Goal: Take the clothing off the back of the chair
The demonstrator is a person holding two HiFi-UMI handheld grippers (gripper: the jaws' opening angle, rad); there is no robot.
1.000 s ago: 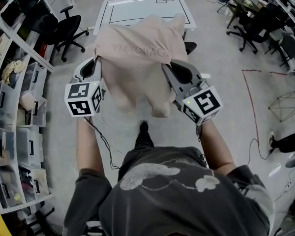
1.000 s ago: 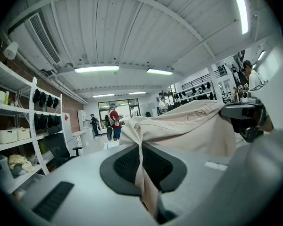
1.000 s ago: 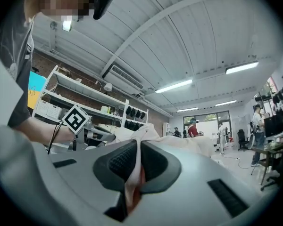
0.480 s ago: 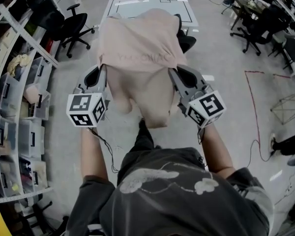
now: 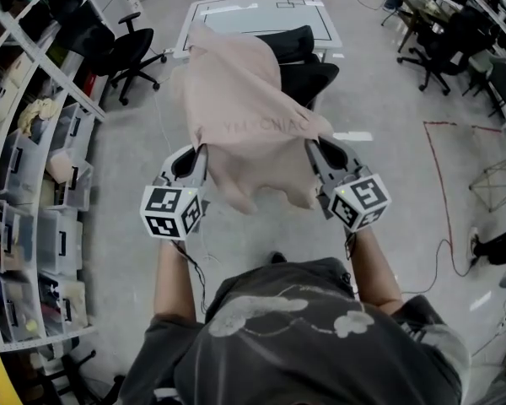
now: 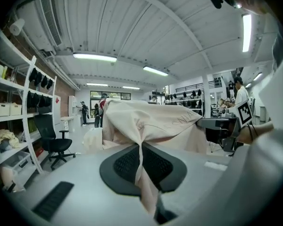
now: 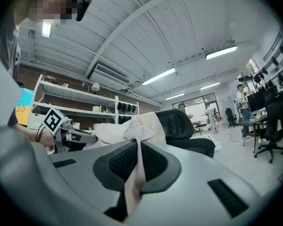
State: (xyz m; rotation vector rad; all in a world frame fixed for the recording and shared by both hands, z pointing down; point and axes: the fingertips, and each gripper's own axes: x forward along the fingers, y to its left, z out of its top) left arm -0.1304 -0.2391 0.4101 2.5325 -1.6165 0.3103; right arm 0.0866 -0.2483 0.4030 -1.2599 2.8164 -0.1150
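A beige garment (image 5: 244, 116) hangs stretched between my two grippers above the floor, its far end still draped near the top of the black chair (image 5: 299, 57). My left gripper (image 5: 194, 154) is shut on one edge of the cloth; in the left gripper view the fabric (image 6: 151, 121) runs out from between the shut jaws. My right gripper (image 5: 319, 146) is shut on the other edge, and the cloth (image 7: 140, 126) is pinched between its pads. Behind the cloth stands the chair's backrest (image 7: 179, 125), bare.
Shelves with plastic bins (image 5: 34, 184) line the left side. A white table (image 5: 253, 15) stands beyond the chair, with another black office chair (image 5: 122, 49) to its left. More office chairs (image 5: 443, 49) and a red floor cable (image 5: 434, 192) are on the right.
Both grippers have drawn back toward the person and lower, pulling the garment with them. The chair's backrest and seat, hidden before, now show beyond the cloth.
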